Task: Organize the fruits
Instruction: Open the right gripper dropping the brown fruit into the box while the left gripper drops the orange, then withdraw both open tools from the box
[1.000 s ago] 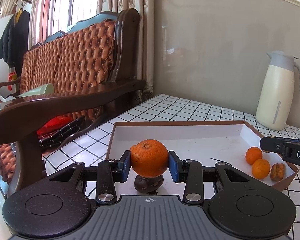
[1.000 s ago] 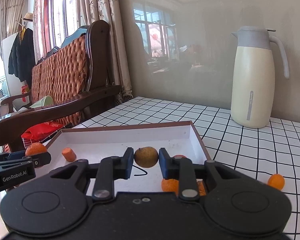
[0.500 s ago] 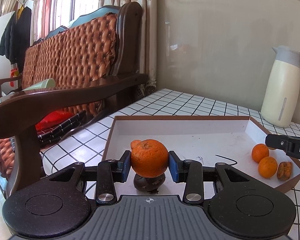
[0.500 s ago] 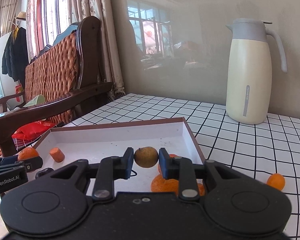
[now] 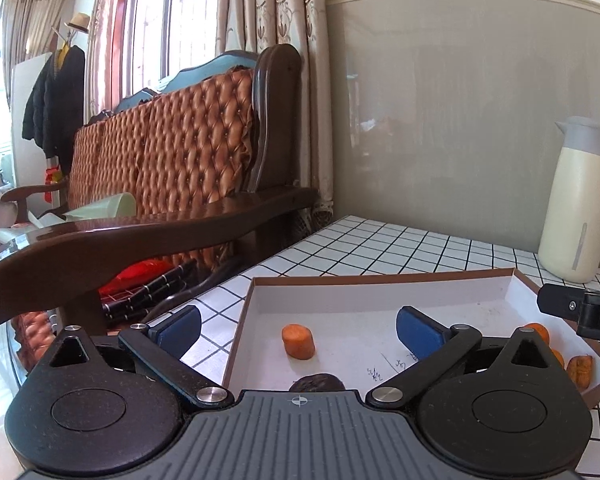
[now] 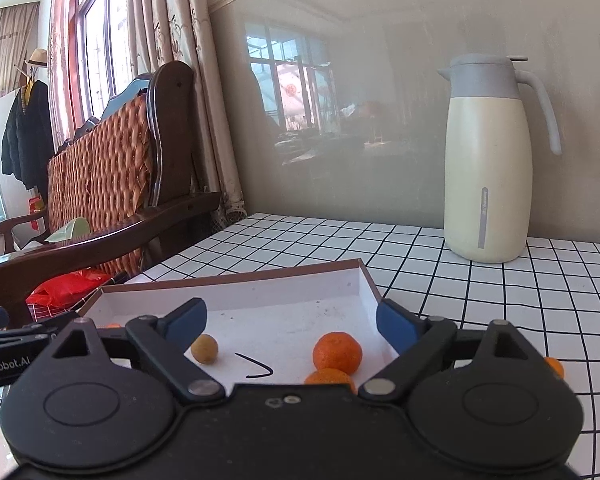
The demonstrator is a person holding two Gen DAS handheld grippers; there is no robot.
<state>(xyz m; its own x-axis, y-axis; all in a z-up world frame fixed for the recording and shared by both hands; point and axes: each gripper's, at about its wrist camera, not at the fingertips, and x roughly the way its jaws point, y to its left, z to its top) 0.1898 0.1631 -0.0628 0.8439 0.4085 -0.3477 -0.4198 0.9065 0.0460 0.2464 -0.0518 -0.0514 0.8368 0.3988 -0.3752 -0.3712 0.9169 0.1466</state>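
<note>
White tiles with black grout covered the table, and on it sat the shallow brown-rimmed tray, the landmark for everything else. Inside the tray, seen from the right wrist, a small yellow-brown fruit lay on the white floor toward the left, and two oranges sat touching each other close to the right wall (the nearer one half hidden behind the tool). From the left wrist, an orange stub shaped like a cut carrot piece stood toward the tray's left side, a dark rounded fruit peeked out at the near edge, and a wrinkled brown piece lay in the right near corner. Over the tray's near-left corner the left gripper had just been opening, its jaws spread wide with nothing between them. Over the tray's right half the right gripper had likewise just been opening, jaws apart and empty. Outside the tray, another small orange rested on the tiles to the right, and a cream jug stood well beyond the far right corner.
</note>
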